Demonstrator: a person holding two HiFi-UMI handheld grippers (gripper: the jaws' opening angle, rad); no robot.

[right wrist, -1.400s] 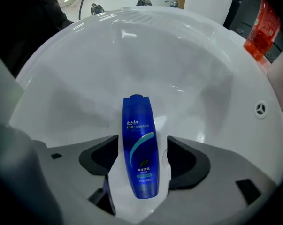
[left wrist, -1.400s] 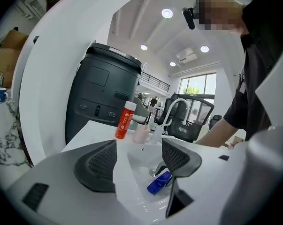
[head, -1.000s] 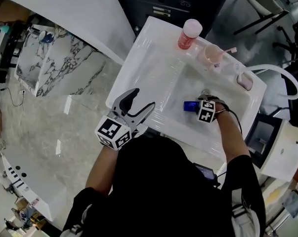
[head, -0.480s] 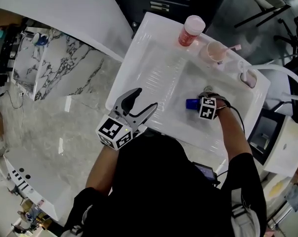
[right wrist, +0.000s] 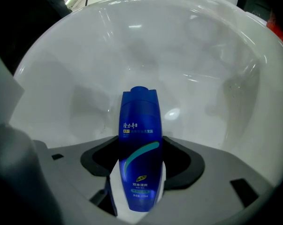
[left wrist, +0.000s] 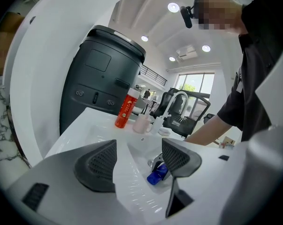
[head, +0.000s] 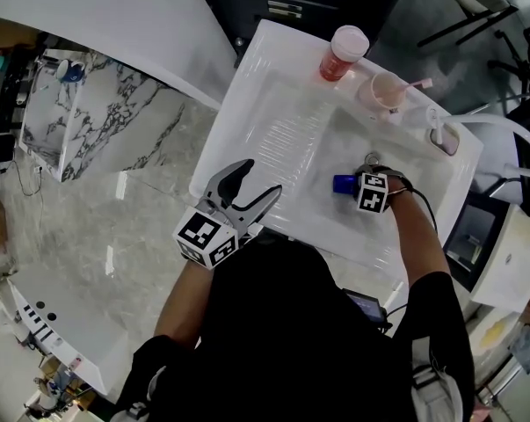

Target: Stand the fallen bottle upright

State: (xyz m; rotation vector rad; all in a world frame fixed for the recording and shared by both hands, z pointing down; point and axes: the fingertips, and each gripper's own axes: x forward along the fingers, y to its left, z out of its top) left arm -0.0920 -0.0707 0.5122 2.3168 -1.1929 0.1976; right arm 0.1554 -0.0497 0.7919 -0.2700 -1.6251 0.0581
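Task object: blue bottle (right wrist: 139, 121), lying fallen in the sink basin (right wrist: 202, 55), centre-right of the head view.
Bottle axis: in the right gripper view it runs from the lower edge straight up the frame, narrow end farthest from the camera. In the head view one blue end sticks out to the left of the right marker cube.
Right tongs (right wrist: 140, 145): pointed steeply down into the basin, closing round the bottle. One dark pad flanks each side of its body. Thin strips of white show beside the bottle near the bottom of the frame, so no firm press is evident.
Left tongs (left wrist: 139, 161): spread wide with nothing between them, held over the near rim, lower left of the head view. The bottle appears beyond them, low and right of their gap, well apart.
Nearer hand: the right, already astride the bottle.
Relation that governs the next move: the bottle's long axis lies in line with the right tongs rather than across them. Judged from this, the grip must close on the flat sides and the body then be swung onto its base.
Surface (head: 278, 126): glossy white, ribbed beside the basin, probably slippery.
Standing items: red bottle (head: 344, 53) and pink cup (head: 383, 90) at the far edge, upper right of the head view.
Room: marbled floor (head: 115, 192) at left. Ceiling lights and a window show in the left gripper view.
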